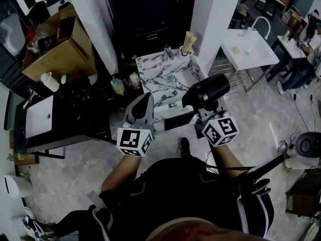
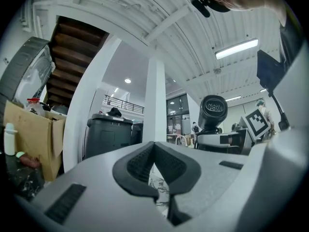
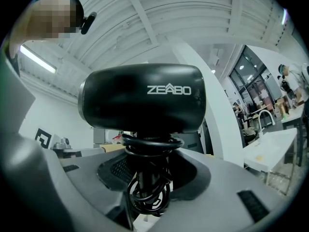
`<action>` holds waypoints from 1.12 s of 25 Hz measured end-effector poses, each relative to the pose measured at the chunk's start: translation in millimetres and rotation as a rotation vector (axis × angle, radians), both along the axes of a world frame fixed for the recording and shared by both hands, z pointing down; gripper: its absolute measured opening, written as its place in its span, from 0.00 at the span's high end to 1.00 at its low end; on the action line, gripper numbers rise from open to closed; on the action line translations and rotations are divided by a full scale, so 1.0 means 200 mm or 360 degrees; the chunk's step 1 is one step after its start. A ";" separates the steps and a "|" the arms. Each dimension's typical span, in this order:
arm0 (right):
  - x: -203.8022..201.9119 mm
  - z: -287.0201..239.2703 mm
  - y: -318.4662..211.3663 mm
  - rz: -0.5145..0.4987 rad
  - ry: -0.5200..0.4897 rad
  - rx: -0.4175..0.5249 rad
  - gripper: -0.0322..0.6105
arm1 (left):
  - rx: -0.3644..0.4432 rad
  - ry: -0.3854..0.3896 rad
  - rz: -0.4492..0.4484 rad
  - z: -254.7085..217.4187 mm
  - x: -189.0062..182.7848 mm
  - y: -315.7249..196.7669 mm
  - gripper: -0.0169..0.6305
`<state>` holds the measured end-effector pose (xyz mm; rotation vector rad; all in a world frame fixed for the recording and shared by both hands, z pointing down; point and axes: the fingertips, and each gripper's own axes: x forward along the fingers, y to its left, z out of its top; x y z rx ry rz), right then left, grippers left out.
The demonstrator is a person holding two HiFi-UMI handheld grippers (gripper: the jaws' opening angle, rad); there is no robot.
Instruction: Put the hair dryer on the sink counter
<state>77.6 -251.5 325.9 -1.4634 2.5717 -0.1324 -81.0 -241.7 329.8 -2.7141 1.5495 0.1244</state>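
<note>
- The hair dryer [image 1: 208, 90] is black, with a short thick barrel and white "ZEABO" print on its side. Its cord [image 3: 147, 187] is wound in loops round the handle.
- It is not on a counter. The right tongs [image 1: 207, 112] are clamped on the cord-wrapped handle with the barrel uppermost, and in the head view it hangs over the near right corner of the marble counter [image 1: 168, 92].
- The left tongs [image 1: 145, 102] have their pads together at the tips and grip nothing. They hang over the marble counter's near left edge.
- Only the left gripper view shows the dryer's round grille end-on. It also shows a dark bin [image 2: 108, 134] beyond a white pillar [image 2: 155, 105], with a sliver of marble below the pads.
- Only the right gripper view shows the print and the handle sitting between the pads.
- Only the head view shows the marble top. A beige cone-shaped thing [image 1: 187, 41] stands at its far right corner and a small teal thing [image 1: 170, 78] near its middle.
- To the left, a cardboard box [image 1: 60, 39] and a white mug [image 1: 49, 81] sit on a black counter [image 1: 75, 129].
- Well off to the right stands a white basin [image 1: 248, 49] with a curved tap.
</note>
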 end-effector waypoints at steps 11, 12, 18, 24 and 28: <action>0.21 0.00 -0.42 -0.0092 0.0022 -0.0004 0.64 | -0.0019 0.0006 -0.0053 -0.01 0.24 -0.39 0.97; 0.23 0.01 -0.45 -0.0102 0.0022 -0.0006 0.64 | -0.0018 0.0003 -0.0055 0.00 0.27 -0.42 0.97; 0.33 0.06 -0.63 -0.0168 0.0033 -0.0033 0.64 | -0.0061 -0.0003 -0.0107 0.05 0.37 -0.60 0.97; 0.42 0.14 -0.78 -0.0250 0.0041 -0.0072 0.64 | -0.0084 -0.0051 -0.0160 0.08 0.48 -0.71 0.97; 0.48 0.19 -0.87 -0.0294 0.0048 -0.0091 0.64 | -0.0083 -0.0094 -0.0222 0.12 0.54 -0.78 0.97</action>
